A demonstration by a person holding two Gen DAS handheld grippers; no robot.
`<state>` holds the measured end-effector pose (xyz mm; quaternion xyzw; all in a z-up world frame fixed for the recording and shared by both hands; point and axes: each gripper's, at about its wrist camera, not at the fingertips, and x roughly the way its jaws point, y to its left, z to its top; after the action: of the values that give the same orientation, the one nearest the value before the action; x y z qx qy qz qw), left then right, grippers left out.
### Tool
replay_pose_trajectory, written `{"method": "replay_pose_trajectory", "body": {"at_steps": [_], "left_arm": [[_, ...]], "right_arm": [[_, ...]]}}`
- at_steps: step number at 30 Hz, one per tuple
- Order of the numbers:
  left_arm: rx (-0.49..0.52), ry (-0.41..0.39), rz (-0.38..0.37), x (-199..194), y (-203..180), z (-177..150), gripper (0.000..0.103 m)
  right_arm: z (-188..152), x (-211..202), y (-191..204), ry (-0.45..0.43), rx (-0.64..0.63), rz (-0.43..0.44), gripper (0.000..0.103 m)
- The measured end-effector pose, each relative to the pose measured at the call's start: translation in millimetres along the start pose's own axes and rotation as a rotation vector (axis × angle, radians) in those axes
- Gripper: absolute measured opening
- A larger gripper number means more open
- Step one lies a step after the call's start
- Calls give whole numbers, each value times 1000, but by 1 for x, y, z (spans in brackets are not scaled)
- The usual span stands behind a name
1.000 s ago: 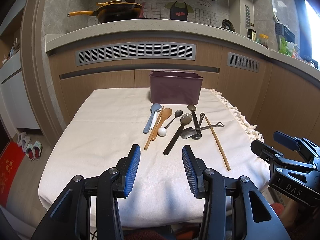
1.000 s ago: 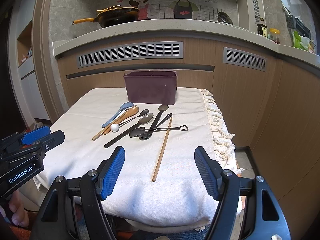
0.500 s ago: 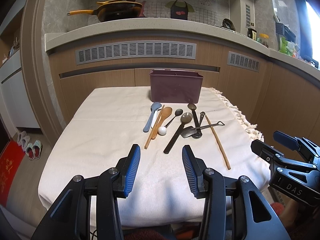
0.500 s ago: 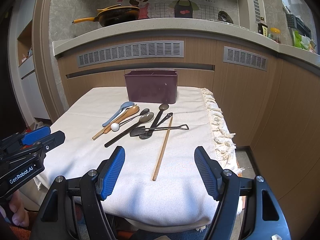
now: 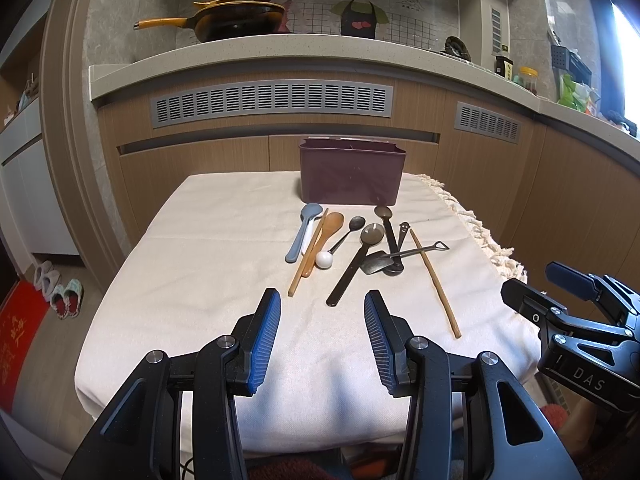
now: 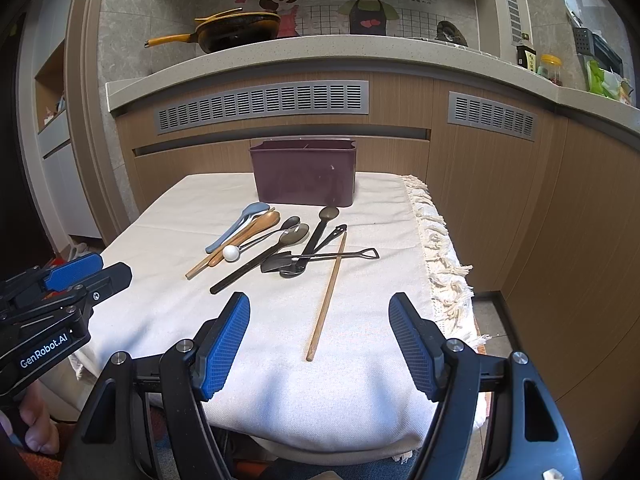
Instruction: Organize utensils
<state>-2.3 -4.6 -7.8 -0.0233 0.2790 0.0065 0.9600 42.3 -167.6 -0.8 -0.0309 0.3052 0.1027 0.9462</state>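
Nothing moved, left gripper (image 5: 322,308) and right gripper (image 6: 320,312) still spread, utensils (image 5: 360,248) untouched

Almost nothing changed over the last second. Both views kept nearly the same framing, with only a very slight shift in the right wrist view between the first and second earlier frames. The left claw (image 5: 322,344) and right claw (image 6: 320,348) gaped as wide as before, and no utensil on the bench (image 5: 208,264) moved.
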Motion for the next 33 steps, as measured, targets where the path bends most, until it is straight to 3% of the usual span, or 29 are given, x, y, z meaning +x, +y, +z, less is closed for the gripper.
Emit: {"method": "replay_pose_trajectory", "body": {"at_steps": [5,9,13,15,18,23,28,33], "left_arm": [[-8,8,-35,4,3,3,45],[9,3,-65,18,11,14,45],[-46,102,-77,58,30,21,45],[-72,146,-107,78,39,23,44],[-33,155,-133,98,41,35,44],[20,205,-333,130,37,63,44],[118,206,-295,153,19,60,36],[103,272,-286,181,15,55,35]], "right_arm": [[2,-2,-2,-23,7,-4,69],[15,2,-9,-84,-42,-65,69],[36,7,-26,-151,-46,-21,69],[50,22,-30,-124,-78,-25,69],[60,46,-36,-79,-111,-60,69],[66,91,-48,46,-121,-74,67],[59,116,-47,138,-115,-51,64],[57,127,-50,164,-114,-29,57]]}}
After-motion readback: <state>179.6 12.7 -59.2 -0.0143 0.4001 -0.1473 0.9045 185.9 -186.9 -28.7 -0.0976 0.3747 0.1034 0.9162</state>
